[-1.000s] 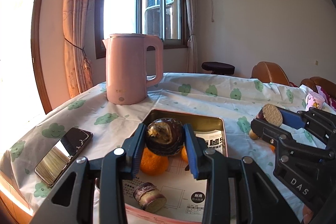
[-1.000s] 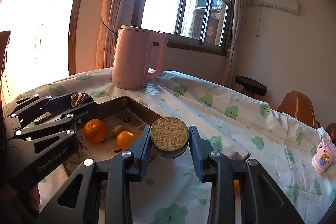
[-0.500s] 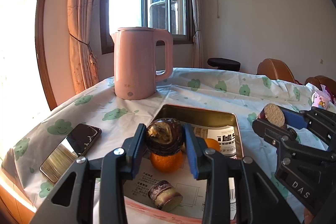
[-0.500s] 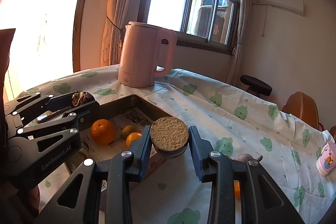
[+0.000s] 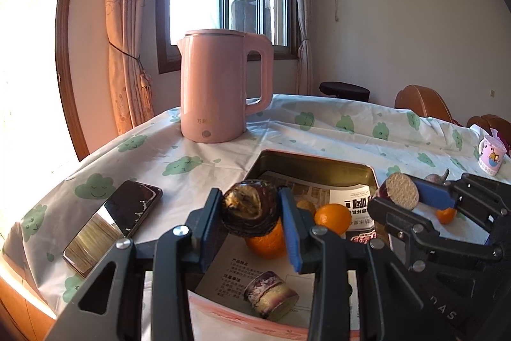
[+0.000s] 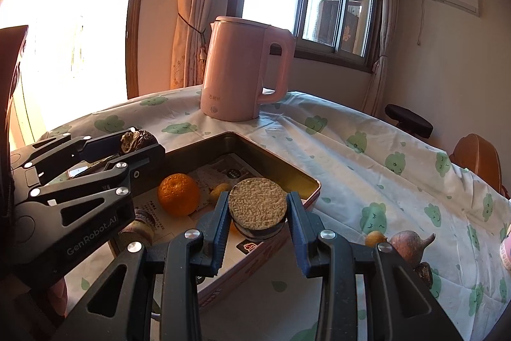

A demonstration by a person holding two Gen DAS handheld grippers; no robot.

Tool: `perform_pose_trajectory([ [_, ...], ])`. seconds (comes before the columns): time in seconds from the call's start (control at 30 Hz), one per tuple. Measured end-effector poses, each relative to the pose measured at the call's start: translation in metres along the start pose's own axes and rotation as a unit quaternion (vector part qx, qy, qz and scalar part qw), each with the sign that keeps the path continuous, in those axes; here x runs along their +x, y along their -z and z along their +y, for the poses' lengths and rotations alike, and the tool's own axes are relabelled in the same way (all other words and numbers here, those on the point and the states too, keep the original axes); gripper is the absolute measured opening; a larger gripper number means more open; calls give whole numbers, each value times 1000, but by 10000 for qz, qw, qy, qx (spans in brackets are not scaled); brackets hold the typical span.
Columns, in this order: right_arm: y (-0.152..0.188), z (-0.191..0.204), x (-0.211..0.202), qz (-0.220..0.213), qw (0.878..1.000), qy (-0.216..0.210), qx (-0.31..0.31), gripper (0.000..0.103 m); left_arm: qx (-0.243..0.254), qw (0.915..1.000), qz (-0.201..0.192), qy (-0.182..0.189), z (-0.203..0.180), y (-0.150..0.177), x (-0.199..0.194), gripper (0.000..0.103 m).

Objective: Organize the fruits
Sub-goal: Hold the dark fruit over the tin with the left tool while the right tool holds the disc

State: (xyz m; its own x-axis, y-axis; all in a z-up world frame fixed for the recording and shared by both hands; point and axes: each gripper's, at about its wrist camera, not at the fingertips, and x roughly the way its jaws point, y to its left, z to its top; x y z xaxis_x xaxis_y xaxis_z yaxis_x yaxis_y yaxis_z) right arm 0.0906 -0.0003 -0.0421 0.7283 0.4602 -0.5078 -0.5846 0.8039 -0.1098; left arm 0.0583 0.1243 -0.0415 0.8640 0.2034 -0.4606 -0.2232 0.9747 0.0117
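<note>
Your left tool (image 5: 250,214) was closed on a dark, wrinkled, roundish fruit (image 5: 249,210), its two pads pressed to the fruit's sides, and you held it in the air over the near part of the metal tray (image 5: 314,163). Your right tool (image 6: 258,211) was likewise clamped on a dark cut piece with a pale, grainy flat face (image 6: 258,203), and it hung over the tray's near right edge; in the left wrist view that same piece (image 5: 400,190) showed at the tip of the right tool, above the tray's right rim. The tray sat on the worktop (image 5: 335,133), which was covered by a white cloth printed with green clouds. Inside the tray, on printed paper, lay a large orange (image 6: 179,194) partly hidden beneath the fruit in your left tool, a second orange (image 5: 332,218) to its right, a small yellowish fruit (image 6: 218,190) between them, and a purple-skinned cut chunk (image 5: 271,298) near the front wall. Outside the tray, to the right on the cloth, rested a reddish bulb-shaped fruit with a pointed tip (image 6: 410,245), with a small orange fruit (image 6: 375,237) just beside it. A pink kettle (image 5: 220,91) stood behind the tray, a phone (image 5: 115,222) lay left of it, and a small pink cup (image 5: 491,154) stood far to the right.
</note>
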Motion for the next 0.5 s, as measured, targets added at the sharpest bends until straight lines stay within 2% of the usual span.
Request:
perform_pose_trajectory([
  [0.17,3,5,11,183,9997,-170,21,37,51,9999,104,26,-1,3,5,38],
  [0.5,7,6,22,419,9988,-233,19,37,111,9996,251,52,-4,6,13,38],
])
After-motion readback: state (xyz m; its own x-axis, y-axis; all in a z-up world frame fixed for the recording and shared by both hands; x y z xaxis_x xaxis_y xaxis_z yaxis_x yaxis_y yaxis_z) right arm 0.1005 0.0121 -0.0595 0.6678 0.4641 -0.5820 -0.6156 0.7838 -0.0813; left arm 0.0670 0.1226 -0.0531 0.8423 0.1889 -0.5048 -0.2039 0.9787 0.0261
